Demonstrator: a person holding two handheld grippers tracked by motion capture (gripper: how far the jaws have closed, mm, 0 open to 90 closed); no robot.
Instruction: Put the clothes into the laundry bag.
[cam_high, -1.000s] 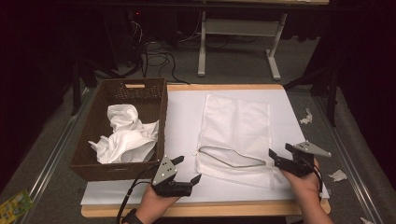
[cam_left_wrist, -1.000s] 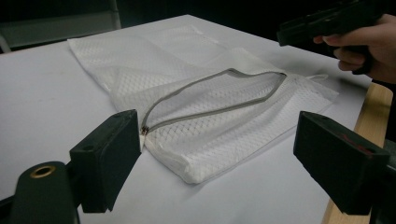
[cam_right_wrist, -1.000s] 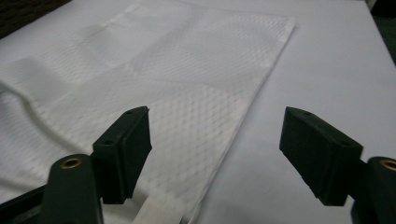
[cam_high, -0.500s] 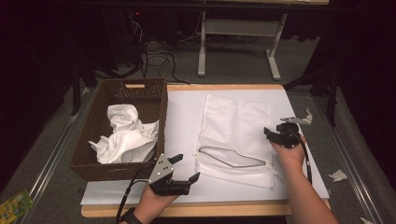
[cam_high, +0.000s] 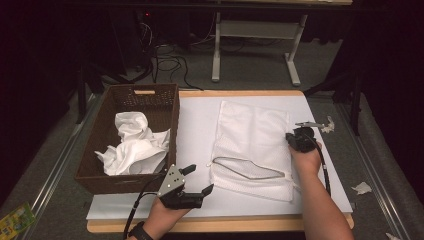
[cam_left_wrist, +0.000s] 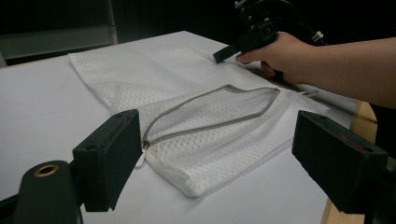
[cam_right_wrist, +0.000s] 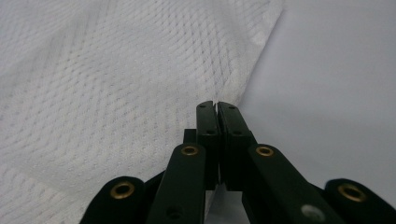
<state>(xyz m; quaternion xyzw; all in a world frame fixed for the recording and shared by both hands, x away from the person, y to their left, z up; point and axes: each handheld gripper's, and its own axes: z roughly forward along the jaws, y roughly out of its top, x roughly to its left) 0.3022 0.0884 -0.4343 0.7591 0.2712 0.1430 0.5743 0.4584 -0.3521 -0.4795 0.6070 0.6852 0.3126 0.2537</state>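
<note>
Right gripper (cam_high: 291, 140) has slid up the bag's (cam_high: 252, 135) right edge and its jaws have just been closing; now pinched on the mesh hem. Left gripper (cam_high: 197, 180) hovers open near the bag's zipper (cam_high: 245, 167). Bag lies flat on the table (cam_high: 197, 125); lift looks next.

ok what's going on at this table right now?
A person works a white mesh bag lying flat on the table, its zipper partly open. The right gripper has just closed on the bag's side edge. The left gripper hovers open near the table's front edge, holding nothing. White cloth sits in the basket at the left.
</note>
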